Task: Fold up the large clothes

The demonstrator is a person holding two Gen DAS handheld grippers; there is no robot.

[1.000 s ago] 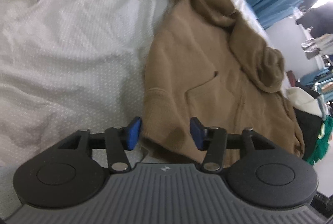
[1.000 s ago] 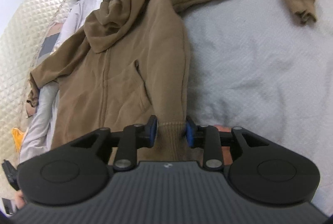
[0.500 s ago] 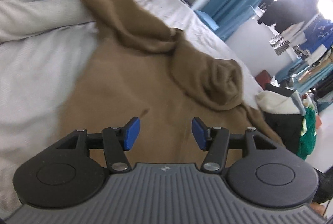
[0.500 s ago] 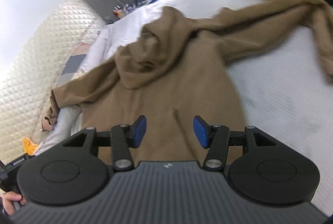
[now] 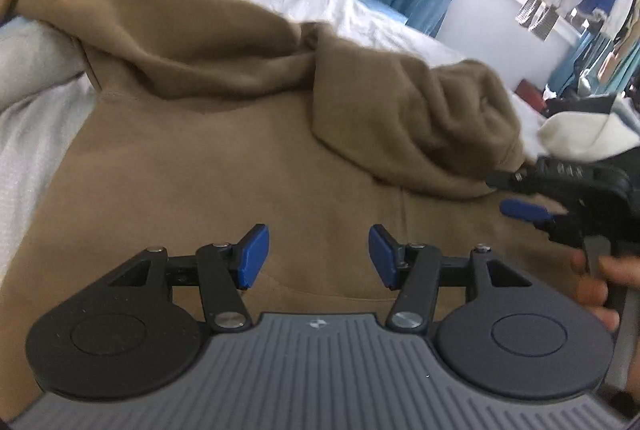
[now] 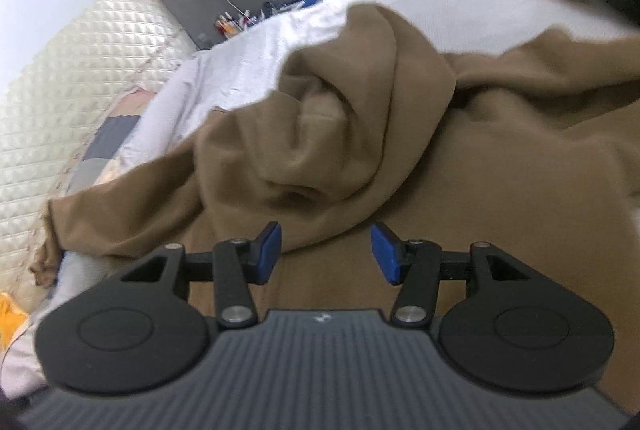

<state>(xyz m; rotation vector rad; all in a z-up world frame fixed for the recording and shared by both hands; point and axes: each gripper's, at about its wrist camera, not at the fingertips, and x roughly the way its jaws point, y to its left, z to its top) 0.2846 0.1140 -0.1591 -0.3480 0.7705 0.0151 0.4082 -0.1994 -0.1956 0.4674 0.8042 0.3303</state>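
Fingers (image 5: 253, 256) of both my hands stand apart, empty, over the brown hoodie (image 5: 240, 166) spread on the bed (image 5: 360, 10). I judge I'm reaching upward; next, gripping its rumpled hood (image 6: 340, 118).

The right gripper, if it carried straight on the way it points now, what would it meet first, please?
Most likely the crumpled hood of the brown hoodie, bunched just ahead of the open right gripper; depth is uncertain.

Brown hoodie (image 5: 248, 182) on white bed (image 5: 320, 2)
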